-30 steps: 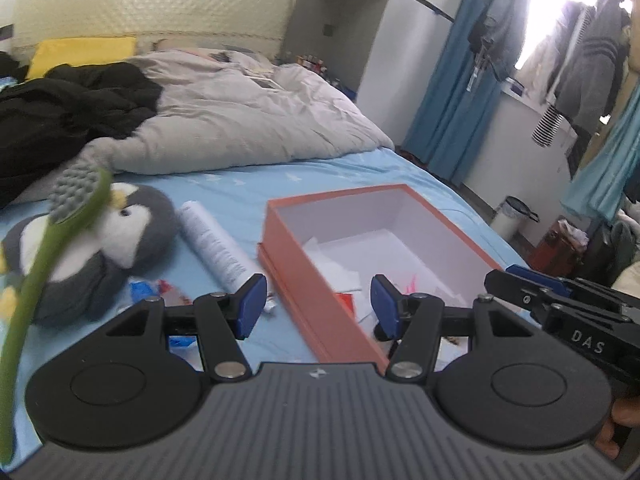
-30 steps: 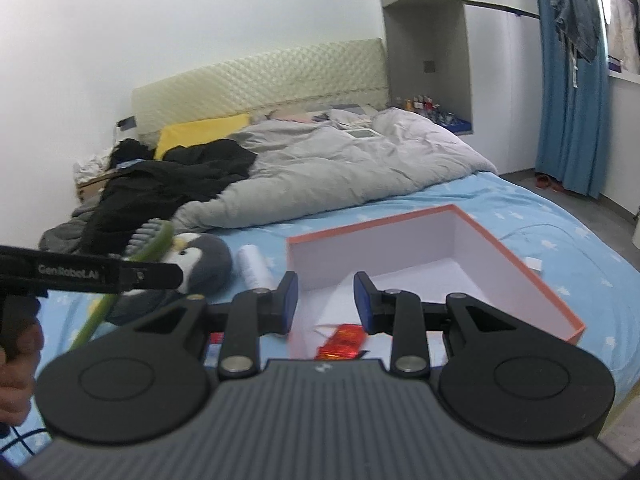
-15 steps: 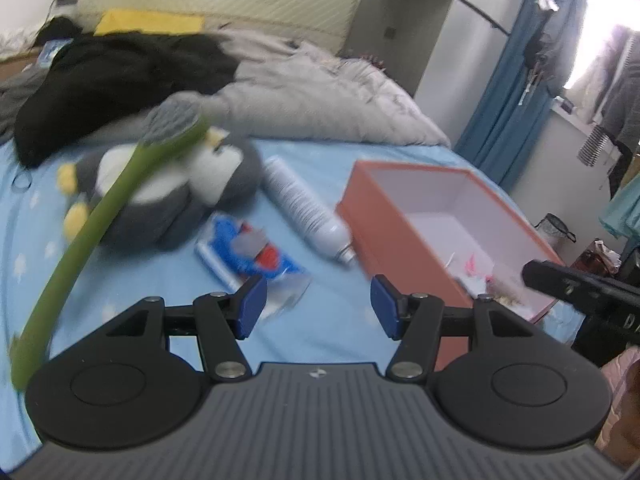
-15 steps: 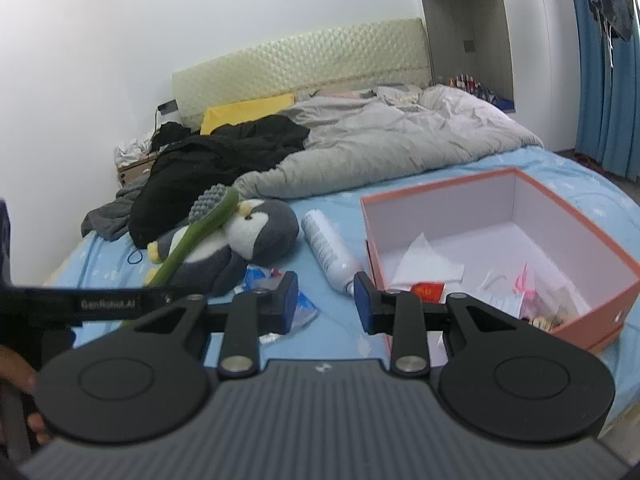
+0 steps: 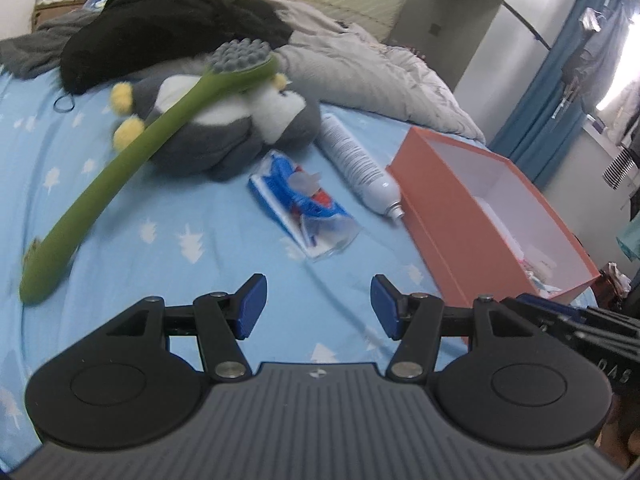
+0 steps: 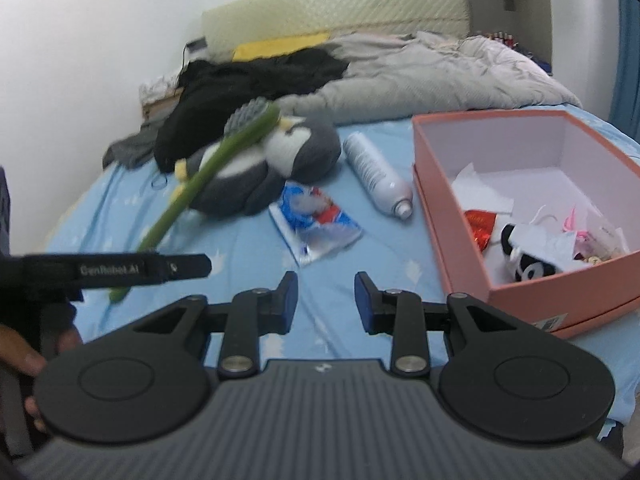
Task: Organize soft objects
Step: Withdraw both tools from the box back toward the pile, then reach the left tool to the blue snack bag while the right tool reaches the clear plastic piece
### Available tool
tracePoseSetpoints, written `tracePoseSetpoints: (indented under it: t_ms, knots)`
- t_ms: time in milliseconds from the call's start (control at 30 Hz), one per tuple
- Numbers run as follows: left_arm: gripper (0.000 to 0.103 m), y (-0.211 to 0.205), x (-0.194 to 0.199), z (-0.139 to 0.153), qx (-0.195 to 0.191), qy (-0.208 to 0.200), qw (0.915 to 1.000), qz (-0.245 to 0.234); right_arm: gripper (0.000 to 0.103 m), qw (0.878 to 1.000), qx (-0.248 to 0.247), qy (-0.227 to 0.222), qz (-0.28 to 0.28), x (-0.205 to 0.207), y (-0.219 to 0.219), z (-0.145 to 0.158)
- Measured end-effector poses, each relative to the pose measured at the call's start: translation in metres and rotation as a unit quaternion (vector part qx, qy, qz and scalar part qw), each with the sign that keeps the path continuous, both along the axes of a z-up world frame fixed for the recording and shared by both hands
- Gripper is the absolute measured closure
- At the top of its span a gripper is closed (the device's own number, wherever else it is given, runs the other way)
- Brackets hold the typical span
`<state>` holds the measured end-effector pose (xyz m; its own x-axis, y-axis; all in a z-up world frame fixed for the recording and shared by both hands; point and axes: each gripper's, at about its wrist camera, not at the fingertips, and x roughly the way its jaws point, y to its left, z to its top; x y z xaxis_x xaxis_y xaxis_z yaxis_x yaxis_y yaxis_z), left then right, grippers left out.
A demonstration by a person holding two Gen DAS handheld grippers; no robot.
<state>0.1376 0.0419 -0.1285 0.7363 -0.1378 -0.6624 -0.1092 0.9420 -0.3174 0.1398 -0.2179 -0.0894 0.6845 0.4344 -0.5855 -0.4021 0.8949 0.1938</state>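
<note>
Both grippers swung off the orange box (image 6: 452, 216) and dipped toward the loose items. Left gripper (image 5: 318, 306) spread wide, empty; right gripper (image 6: 326, 300) narrower, also empty. Plush penguin (image 5: 240, 128) lying under the green brush (image 5: 132, 160), blue-and-red packet (image 5: 304, 208) just ahead. Looks like a pick-up next, nothing grabbed yet.

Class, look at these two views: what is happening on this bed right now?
A person holds a hand-held gripper in each hand over a blue bedsheet. The left hand-held gripper and right hand-held gripper are both open and empty. Ahead lie a grey plush penguin with a long green brush across it, a crinkled blue packet and a white spray can. The open orange box already holds small items.
</note>
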Motion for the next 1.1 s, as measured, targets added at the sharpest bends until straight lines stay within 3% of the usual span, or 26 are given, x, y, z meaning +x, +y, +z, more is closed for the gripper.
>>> tracePoseSetpoints:
  t_ms: [333, 533, 733, 867, 1100]
  knots:
    - [0.04, 0.016, 0.036, -0.03, -0.032, 0.004, 0.9993, 0.017, 0.069, 0.999, -0.019, -0.012, 0.027, 0.037, 0.023, -0.022]
    - [0.041, 0.034, 0.075, -0.047, -0.076, 0.0, 0.9964, 0.038, 0.069, 1.0, -0.007, -0.008, 0.024, 0.077, 0.037, -0.034]
    - [0.041, 0.05, 0.112, -0.07, -0.123, 0.011, 0.991, 0.051, 0.068, 0.999, 0.041, 0.031, 0.008, 0.125, 0.045, -0.04]
    - [0.04, 0.061, 0.13, -0.09, -0.178, 0.01, 0.9826, 0.05, 0.068, 0.995, 0.074, 0.059, 0.007, 0.154, 0.057, -0.044]
    - [0.036, 0.072, 0.153, -0.122, -0.249, 0.025, 0.9662, 0.061, 0.067, 0.978, 0.144, 0.152, -0.02, 0.21, 0.07, -0.065]
